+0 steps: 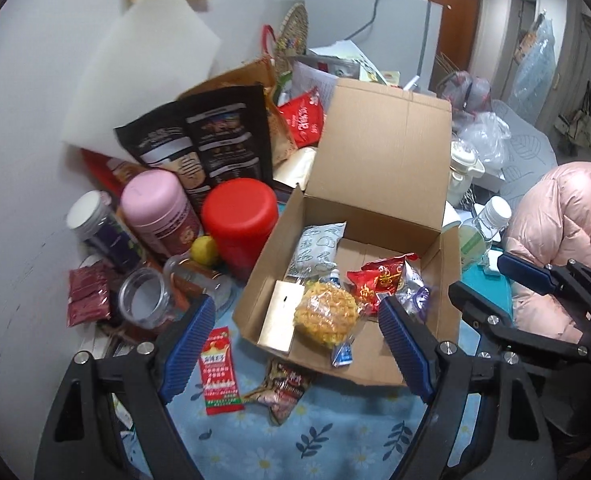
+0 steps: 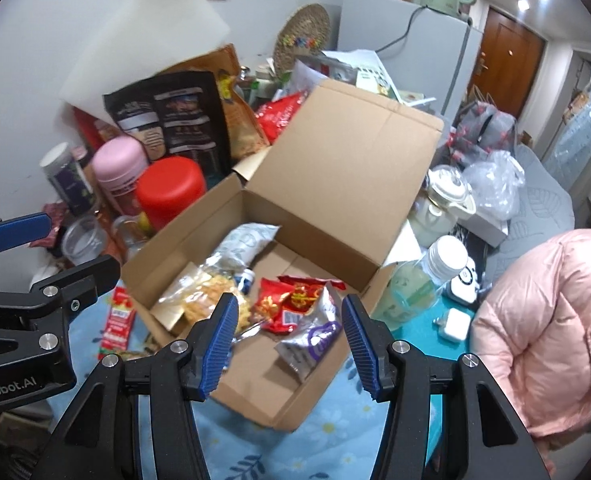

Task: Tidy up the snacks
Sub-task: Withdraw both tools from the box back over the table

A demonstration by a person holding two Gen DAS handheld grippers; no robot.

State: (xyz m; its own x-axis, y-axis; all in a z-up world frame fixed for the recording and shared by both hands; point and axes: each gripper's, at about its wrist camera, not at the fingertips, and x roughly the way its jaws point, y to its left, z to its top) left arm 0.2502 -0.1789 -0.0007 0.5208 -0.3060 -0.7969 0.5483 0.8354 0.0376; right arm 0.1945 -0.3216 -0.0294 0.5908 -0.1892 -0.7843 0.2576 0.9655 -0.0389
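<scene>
An open cardboard box [image 1: 375, 240] [image 2: 335, 184] stands on the blue floral cloth. Inside lie a yellow noodle snack [image 1: 327, 314] [image 2: 215, 292], a red packet [image 1: 379, 280] [image 2: 291, 300], a white packet [image 1: 319, 248] [image 2: 247, 240], a purple-silver packet [image 2: 315, 340] and a gold carton [image 1: 281, 320]. A red sachet [image 1: 219, 372] [image 2: 119, 320] and a dark packet [image 1: 283, 392] lie on the cloth in front of the box. My left gripper [image 1: 295, 352] is open and empty above the box's near edge. My right gripper [image 2: 291, 340] is open and empty above the box.
Left of the box stand a red-lidded jar [image 1: 241, 220], a pink can [image 1: 159, 212], a glass jar [image 1: 143, 300] and a black bag [image 1: 199, 144]. A bottle [image 2: 447, 260] and a white teapot [image 2: 447, 196] stand right. A pink jacket [image 2: 543, 340] is at the right.
</scene>
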